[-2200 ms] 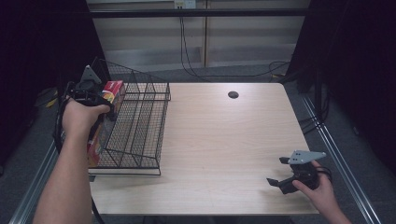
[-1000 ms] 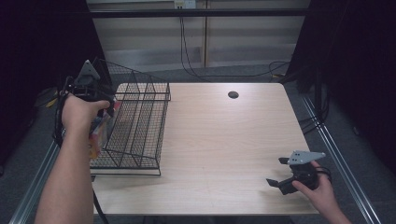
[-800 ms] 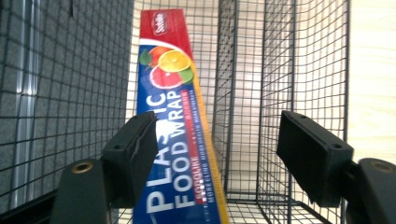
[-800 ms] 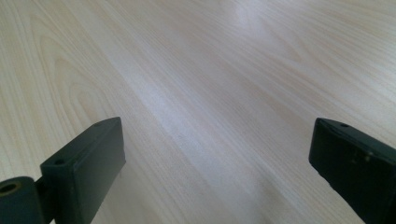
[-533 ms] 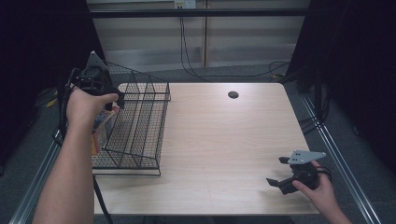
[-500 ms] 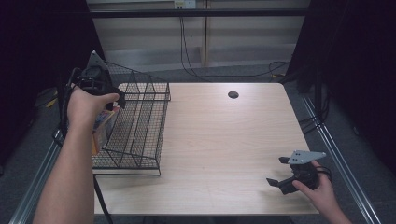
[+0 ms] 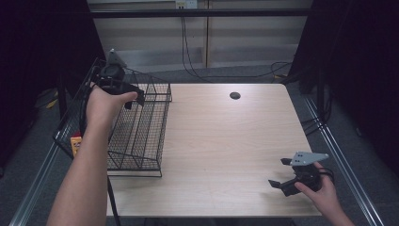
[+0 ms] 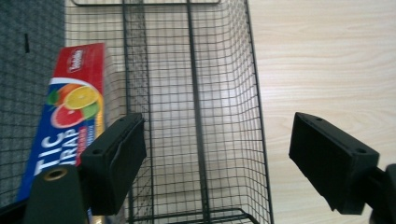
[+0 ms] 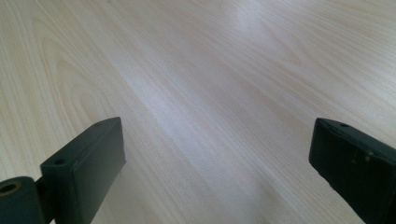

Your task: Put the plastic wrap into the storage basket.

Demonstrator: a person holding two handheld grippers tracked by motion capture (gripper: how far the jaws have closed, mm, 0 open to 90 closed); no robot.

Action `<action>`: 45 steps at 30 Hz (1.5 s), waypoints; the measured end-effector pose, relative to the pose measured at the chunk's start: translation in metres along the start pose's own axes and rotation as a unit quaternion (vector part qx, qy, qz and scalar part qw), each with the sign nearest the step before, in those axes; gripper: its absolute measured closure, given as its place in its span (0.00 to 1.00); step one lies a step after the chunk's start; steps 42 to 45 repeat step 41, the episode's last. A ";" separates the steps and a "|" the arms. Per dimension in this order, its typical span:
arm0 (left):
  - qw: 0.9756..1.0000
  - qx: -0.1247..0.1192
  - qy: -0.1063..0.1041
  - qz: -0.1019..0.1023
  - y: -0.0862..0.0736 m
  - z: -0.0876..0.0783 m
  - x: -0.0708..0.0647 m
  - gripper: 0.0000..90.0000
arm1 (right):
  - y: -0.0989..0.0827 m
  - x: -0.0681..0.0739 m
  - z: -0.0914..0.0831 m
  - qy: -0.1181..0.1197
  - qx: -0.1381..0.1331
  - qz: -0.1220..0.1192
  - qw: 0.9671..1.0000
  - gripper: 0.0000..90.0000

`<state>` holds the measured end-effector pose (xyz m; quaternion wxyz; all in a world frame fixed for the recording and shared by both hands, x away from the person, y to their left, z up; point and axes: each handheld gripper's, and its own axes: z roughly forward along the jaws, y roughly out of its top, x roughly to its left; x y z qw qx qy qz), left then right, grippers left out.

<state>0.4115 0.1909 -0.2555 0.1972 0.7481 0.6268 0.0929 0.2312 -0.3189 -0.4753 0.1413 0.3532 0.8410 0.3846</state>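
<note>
**Box in the rack, both grippers wide**

The left gripper (image 7: 123, 94) hangs over the wire rack (image 7: 141, 136) at the worktop's (image 7: 226, 141) left edge, jaws wide, holding nothing; a box (image 8: 65, 121) with fruit pictures lies in the rack's left slot; the right gripper (image 7: 287, 176) sits low by the worktop's near right corner, jaws wide too, over bare wood.

A light wooden table (image 7: 226, 141) carries a black wire rack (image 7: 141, 132) at its left edge, a boxed plastic wrap (image 8: 65, 121) lying in the rack's leftmost slot, and a dark round hole (image 7: 235, 95) at the far middle.
</note>
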 end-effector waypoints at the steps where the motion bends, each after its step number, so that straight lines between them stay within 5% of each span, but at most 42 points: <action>1: 1.000 -0.001 -0.004 0.001 0.000 0.001 -0.002 0.20 | 0.000 0.000 0.000 0.000 0.000 0.000 1.000 0.04; 20: 0.999 -0.002 -0.035 0.024 0.001 0.032 -0.032 0.18 | 0.000 0.000 -0.001 -0.003 -0.002 -0.002 1.000 0.04; 45: 0.997 -0.009 -0.060 0.057 -0.002 0.049 -0.061 0.16 | 0.000 0.000 -0.001 -0.001 -0.002 0.000 1.000 0.04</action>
